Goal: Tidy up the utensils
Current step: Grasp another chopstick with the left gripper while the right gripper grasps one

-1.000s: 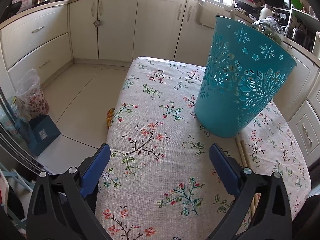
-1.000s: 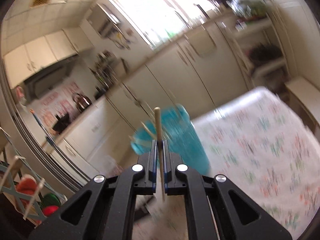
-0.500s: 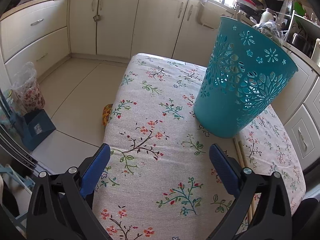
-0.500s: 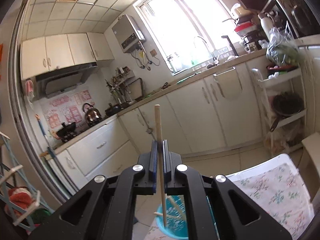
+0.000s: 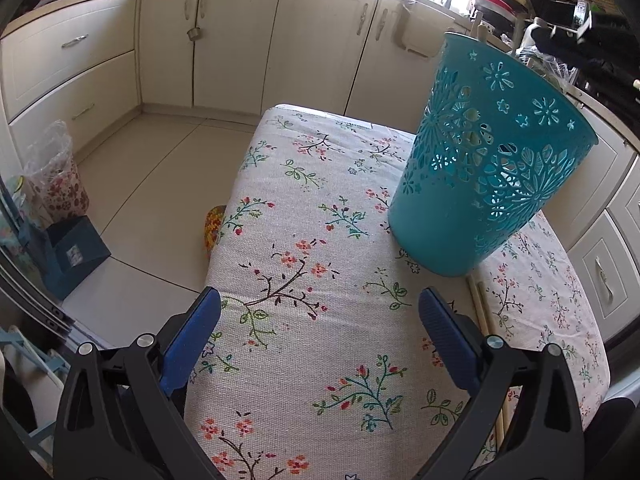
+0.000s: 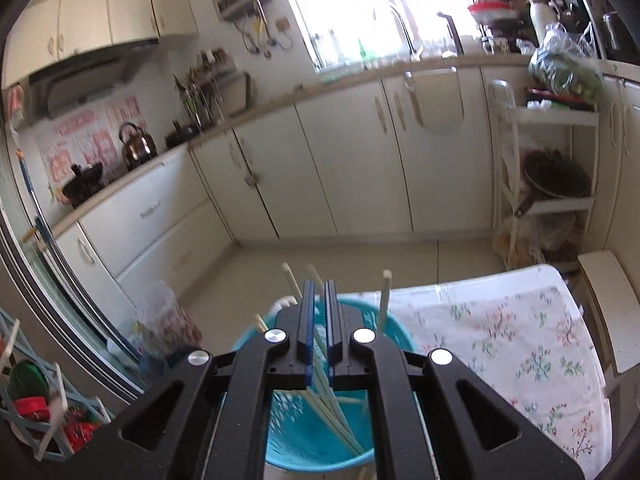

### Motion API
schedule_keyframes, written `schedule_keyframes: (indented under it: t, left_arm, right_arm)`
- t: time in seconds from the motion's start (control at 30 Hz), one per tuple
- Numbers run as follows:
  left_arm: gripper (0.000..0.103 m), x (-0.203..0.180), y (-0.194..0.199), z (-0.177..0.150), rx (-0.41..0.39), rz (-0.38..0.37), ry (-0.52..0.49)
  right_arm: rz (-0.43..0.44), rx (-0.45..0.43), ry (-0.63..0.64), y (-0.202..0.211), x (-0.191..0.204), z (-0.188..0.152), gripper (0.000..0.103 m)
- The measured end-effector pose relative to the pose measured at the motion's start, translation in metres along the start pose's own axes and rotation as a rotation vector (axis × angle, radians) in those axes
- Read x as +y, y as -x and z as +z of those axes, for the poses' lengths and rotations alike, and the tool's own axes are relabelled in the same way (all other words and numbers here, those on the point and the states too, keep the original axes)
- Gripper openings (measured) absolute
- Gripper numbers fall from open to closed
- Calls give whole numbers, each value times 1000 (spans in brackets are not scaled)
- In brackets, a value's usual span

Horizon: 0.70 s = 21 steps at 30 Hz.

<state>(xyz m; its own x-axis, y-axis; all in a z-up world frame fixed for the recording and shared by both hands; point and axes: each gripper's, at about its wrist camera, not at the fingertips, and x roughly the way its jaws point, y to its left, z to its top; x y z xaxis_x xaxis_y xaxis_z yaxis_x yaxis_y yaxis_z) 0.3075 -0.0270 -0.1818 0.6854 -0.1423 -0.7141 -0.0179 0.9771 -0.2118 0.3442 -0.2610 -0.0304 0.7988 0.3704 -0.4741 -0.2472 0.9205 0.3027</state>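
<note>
The chopsticks (image 6: 320, 364) stand loose inside the teal basket (image 6: 316, 444), leaning at different angles against its wall, with several pale tips poking up past the rim. That basket (image 5: 480, 168) sits upright on the tabletop (image 5: 312, 264), toward its right side, on the floral cloth. Two more chopsticks (image 5: 482, 312) lie flat on the cloth just in front of the basket's base, running toward you beside your left claw's right finger.

Your right claw (image 6: 319, 320) hovers directly over the basket's mouth, looking down into it. Its blue pads (image 6: 307, 320) are parted by only a narrow gap, and nothing is pinched between them; the sticks you see through that gap are down inside the basket.

Your left claw (image 5: 319, 332) hangs low over the near part of the tabletop with its fingers spread wide and nothing between them, well short of the basket.

Beyond the tabletop, cream cabinets (image 5: 240, 40) run along the walls, and a kettle (image 6: 134, 148) stands on the far counter.
</note>
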Motion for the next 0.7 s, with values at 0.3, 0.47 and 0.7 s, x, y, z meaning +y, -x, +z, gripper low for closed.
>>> schedule_keyframes:
  t: [0.3, 0.47, 0.7]
  left_arm:
    - [95, 0, 1, -2, -2, 15, 5]
    - [95, 0, 1, -1, 3, 25, 0]
    - [95, 0, -1, -1, 13, 36, -6]
  right_arm:
    - [-38, -16, -90, 60, -20, -61, 18]
    - [-105, 194, -114, 39, -35, -139, 19]
    - [-125, 322, -50, 1, -24, -160, 18]
